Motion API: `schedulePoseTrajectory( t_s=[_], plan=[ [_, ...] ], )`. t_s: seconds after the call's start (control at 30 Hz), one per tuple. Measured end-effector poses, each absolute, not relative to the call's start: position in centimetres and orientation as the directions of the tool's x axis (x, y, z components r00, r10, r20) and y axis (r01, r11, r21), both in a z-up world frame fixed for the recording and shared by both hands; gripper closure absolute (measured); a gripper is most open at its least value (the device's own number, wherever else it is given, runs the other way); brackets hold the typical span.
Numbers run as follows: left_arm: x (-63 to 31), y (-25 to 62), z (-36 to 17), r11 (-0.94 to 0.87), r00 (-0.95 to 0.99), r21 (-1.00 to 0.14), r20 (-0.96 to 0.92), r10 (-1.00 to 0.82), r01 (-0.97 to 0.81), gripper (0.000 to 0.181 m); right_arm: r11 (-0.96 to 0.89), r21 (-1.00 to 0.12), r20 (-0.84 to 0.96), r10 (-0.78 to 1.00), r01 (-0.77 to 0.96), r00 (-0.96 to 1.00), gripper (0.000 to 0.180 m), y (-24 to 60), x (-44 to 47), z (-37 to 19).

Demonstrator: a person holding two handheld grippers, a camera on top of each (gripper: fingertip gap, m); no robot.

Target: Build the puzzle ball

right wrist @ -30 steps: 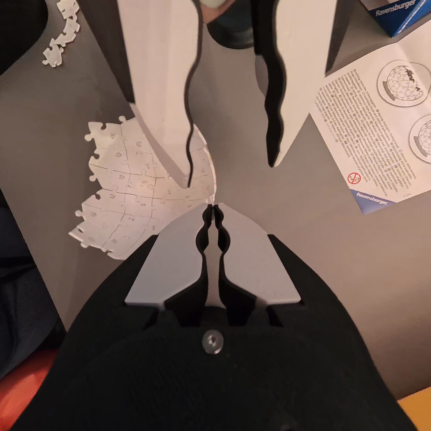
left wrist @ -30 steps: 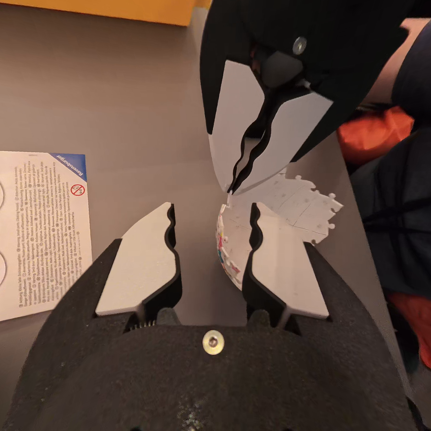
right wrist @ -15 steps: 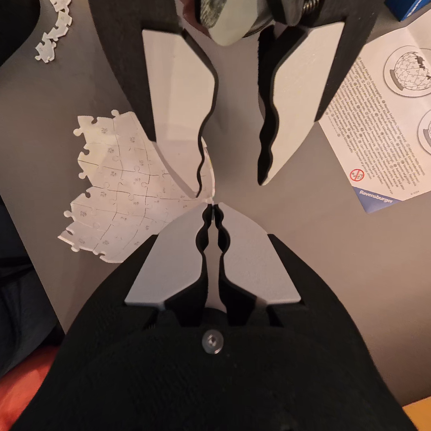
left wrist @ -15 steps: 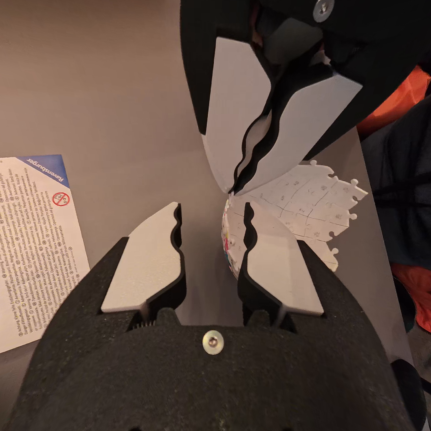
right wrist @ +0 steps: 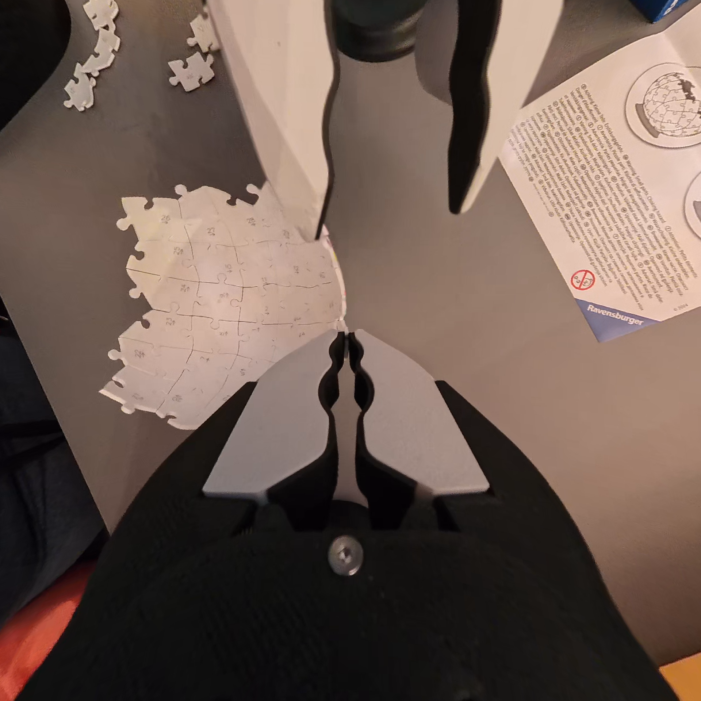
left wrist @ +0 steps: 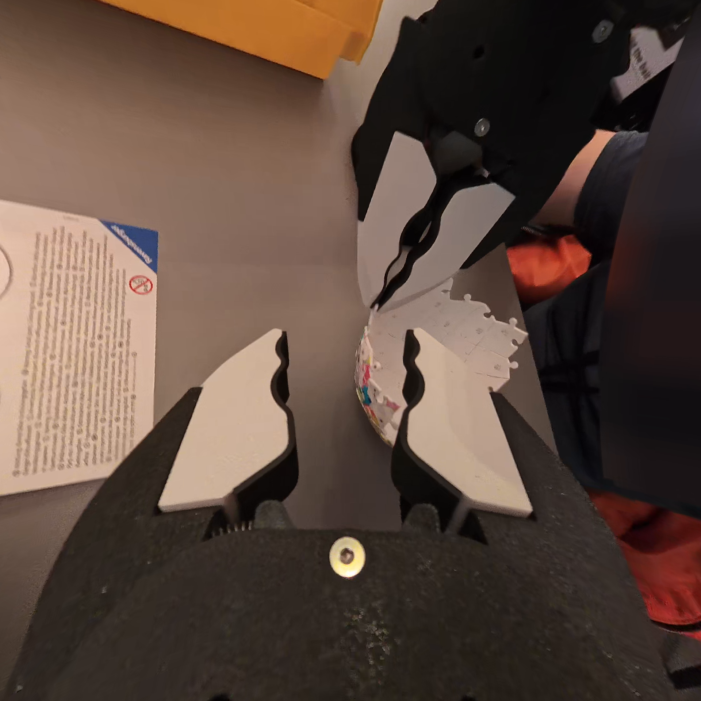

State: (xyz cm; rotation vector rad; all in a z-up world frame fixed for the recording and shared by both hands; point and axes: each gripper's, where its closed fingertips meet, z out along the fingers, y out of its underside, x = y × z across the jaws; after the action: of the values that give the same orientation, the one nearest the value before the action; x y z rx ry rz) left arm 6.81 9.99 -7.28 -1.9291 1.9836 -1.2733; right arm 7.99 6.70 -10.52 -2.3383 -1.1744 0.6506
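Right wrist view: grey table [right wrist: 493, 379] carries a leaflet [right wrist: 607, 189] and loose pieces [right wrist: 189, 72]; right gripper [right wrist: 346, 335] fingers clamp the curved puzzle section [right wrist: 227, 303], left gripper [left wrist: 343, 341] fingers apart.

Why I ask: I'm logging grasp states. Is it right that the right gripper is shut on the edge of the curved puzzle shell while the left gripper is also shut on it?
Not quite. The right gripper is shut on the edge of the curved puzzle shell, but the left gripper is open, its jaws spread apart with nothing between them. The left wrist view shows this.
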Motion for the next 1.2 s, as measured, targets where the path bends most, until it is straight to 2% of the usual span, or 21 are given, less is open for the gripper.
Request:
schedulePoseTrajectory(
  t_s=[0.2, 0.6, 0.83, 1.03, 1.2],
  plan=[
    [4.2, 9.6, -8.5, -0.244, -0.153, -0.578, 0.552, -0.82, -0.779, 0.121, -0.522, -0.546, -0.157, 0.832, 0.655, 0.533, 0.176, 6.7, 7.9, -11.0],
    [0.5, 8.0, -7.6, -0.366, -0.194, -0.662, 0.614, -0.765, -0.654, 0.116, -0.572, -0.534, -0.2, 0.801, 0.623, 0.564, 0.176, 7.0, 8.3, -11.4],
    [-3.9, 4.1, -11.3, -0.277, -0.095, -0.703, 0.44, -0.893, -0.655, 0.103, -0.594, -0.524, -0.232, 0.789, 0.61, 0.569, 0.176, 7.1, 8.5, -11.8],
    [-2.4, 1.2, -12.1, -0.301, 0.127, -0.771, 0.28, -0.952, -0.561, 0.092, -0.629, -0.509, -0.27, 0.765, 0.588, 0.584, 0.176, 7.2, 8.6, -12.2],
    [-0.4, 0.0, -12.8, -0.371, 0.324, -0.756, 0.221, -0.92, -0.539, 0.089, -0.652, -0.503, -0.298, 0.747, 0.567, 0.595, 0.176, 7.3, 8.8, -12.3]
  ],
)
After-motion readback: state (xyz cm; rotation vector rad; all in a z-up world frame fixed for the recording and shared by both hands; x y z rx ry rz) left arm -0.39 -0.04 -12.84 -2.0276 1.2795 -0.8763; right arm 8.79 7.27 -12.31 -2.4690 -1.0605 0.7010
